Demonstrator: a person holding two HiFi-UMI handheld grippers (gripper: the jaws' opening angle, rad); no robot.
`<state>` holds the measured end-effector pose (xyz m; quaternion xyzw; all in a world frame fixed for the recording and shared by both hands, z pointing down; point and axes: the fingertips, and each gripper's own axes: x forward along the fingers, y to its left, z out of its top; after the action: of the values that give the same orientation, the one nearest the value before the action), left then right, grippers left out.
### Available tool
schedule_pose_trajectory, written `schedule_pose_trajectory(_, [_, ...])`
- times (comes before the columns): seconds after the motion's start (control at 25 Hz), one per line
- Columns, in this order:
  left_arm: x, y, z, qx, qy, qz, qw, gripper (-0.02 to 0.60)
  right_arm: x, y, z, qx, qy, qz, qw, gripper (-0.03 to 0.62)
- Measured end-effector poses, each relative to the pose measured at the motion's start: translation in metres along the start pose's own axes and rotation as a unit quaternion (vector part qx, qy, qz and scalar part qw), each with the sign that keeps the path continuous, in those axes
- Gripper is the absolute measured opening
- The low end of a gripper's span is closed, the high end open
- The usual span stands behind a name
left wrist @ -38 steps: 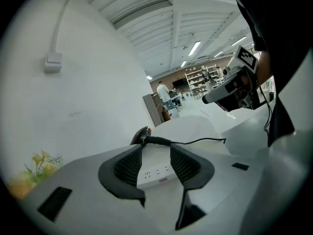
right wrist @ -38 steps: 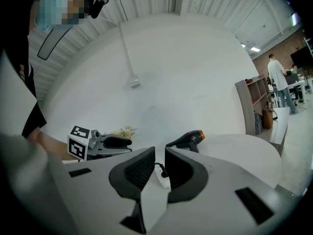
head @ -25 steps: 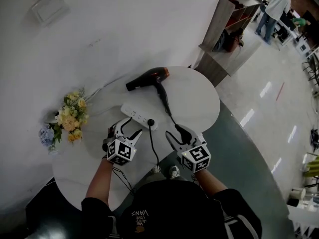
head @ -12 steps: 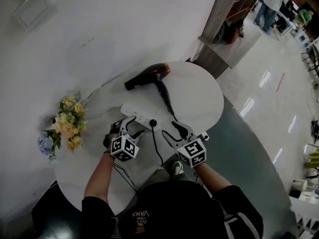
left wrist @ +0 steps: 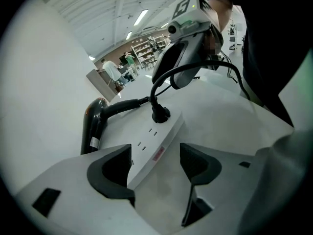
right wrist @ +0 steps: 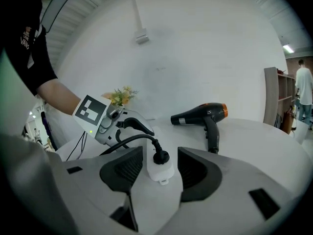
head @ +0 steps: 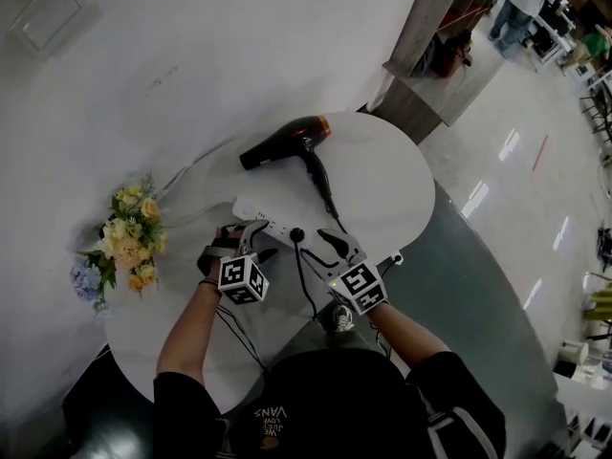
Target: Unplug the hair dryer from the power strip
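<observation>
The round white table (head: 382,175) stood against a pale wall. Nearest me, my left gripper (left wrist: 155,163) had just been opening. Its jaws stood released astride one end of the power strip (left wrist: 152,146) without pressing it. My right gripper (right wrist: 160,170) had just been opening too, and its jaws hung slack on either side of the strip's other end. There the black plug (right wrist: 161,156) sat in its socket, with its cord (head: 302,275) running back toward me. Beyond the strip the hair dryer (head: 292,140) lay on its side, well apart from it. Left of the strip, by the wall, were yellow flowers (head: 129,237).
</observation>
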<state>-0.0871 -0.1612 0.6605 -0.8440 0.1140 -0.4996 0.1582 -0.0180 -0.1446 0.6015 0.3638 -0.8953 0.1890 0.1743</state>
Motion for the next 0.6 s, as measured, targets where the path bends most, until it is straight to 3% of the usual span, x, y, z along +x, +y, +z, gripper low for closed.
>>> schedule_pose_trajectory(0.24, [0.003,-0.005,-0.007,0.043,0.022,-0.022,0.9986,0.311,0.019,0.004,0.001,-0.046,0.002,0.018,0.999,0.207])
schedule_pose_trajectory(0.6, [0.004,-0.005,-0.007,0.041,0.021,-0.034,0.9984,0.311,0.041,0.004,-0.003,-0.114,0.013,0.044,0.992,0.176])
